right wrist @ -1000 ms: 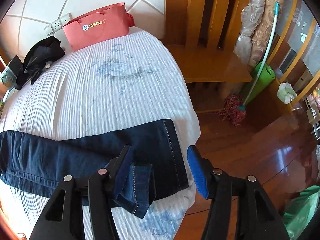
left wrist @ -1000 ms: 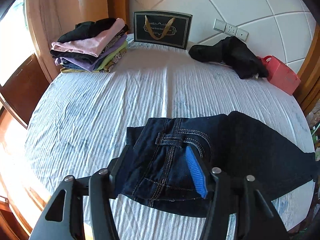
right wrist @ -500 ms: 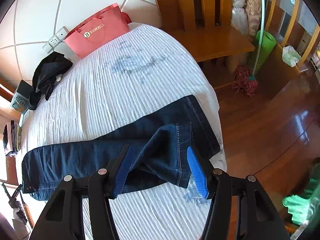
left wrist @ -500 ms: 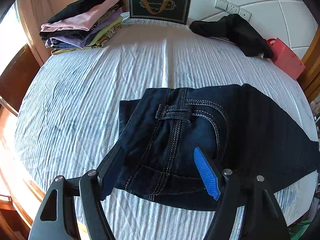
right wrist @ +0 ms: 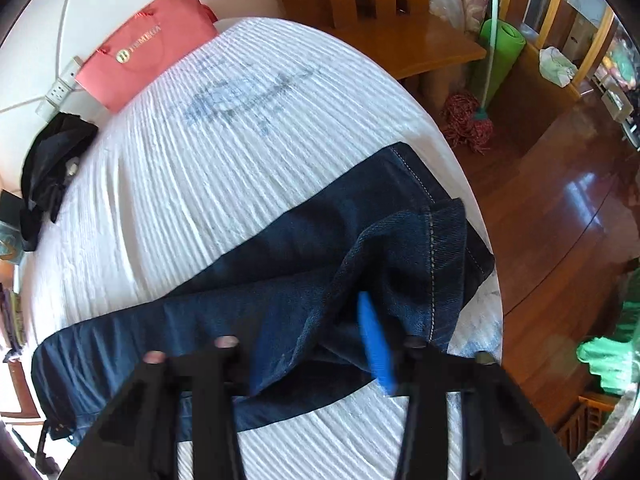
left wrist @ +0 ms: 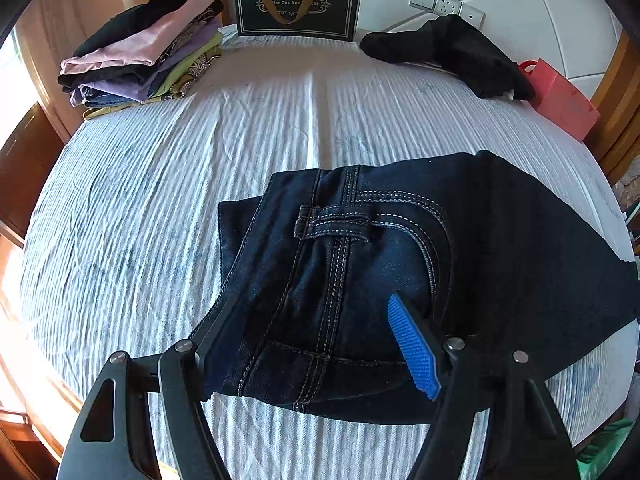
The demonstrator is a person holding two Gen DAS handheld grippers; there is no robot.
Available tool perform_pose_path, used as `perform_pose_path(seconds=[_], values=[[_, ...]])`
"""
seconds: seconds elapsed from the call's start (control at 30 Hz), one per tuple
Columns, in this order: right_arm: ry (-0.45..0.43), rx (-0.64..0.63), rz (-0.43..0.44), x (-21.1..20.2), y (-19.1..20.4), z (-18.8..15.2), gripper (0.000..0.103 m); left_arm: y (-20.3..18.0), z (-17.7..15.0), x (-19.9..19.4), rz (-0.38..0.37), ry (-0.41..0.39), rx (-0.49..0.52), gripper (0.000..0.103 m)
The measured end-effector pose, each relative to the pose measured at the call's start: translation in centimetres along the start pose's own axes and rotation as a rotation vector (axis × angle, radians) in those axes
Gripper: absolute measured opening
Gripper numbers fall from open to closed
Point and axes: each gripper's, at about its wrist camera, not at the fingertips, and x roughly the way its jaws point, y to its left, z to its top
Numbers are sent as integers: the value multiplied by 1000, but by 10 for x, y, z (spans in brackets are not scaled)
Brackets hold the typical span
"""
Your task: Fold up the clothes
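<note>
Dark blue jeans [left wrist: 360,248] lie across the white striped bedspread [left wrist: 160,200], folded lengthwise, waistband and belt loop toward me in the left wrist view. My left gripper [left wrist: 312,320] hangs open just above the waist end, its fingers straddling the denim without pressing it. In the right wrist view the leg end [right wrist: 280,272] lies near the bed's edge, and its stitched hem [right wrist: 440,248] is bunched up into a raised fold. My right gripper [right wrist: 308,340] is blurred; its jaws are closing on that fold, with denim between the blue pad [right wrist: 374,340] and the other finger.
At the bed's far side there are a stack of folded clothes [left wrist: 148,60], a black gift bag [left wrist: 296,4], a crumpled black garment [left wrist: 452,52] and a red paper bag [right wrist: 148,44]. Beyond the right edge are a wooden floor, a mop [right wrist: 468,124] and a wooden bench [right wrist: 400,36].
My left gripper sank closer to the jeans' waist. My right gripper shifted over the leg end, the hem rose into a fold, and the jaws narrowed around it.
</note>
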Motion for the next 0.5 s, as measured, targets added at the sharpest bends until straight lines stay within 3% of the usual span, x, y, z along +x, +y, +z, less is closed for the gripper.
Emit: perform_pose_path(seconds=[0.03,0.1,0.13,0.23,0.37,0.43,0.5], values=[[10,-9,-23,7,3,-1,5,1,0,1,7,5,0,67],[11,-34,-64,15,8,-2,4,1,-1,4,42,19,12,17],[-15,-56,-78,9,11,-1,3,2,-1,3,31,14,13,11],[-176,-120,-55,-33,23,9,3,4,1,-4,12,-16,11,6],[-462,-252,-19,-110,48,16,3,7,8,-22,-33,-52,-22,6],[-523,-259,3,-132,44,12,3,4,6,-23,-12,-49,4,6],[-485,-222,22,-129,23,4,4,4,0,-19,-15,-34,0,6]])
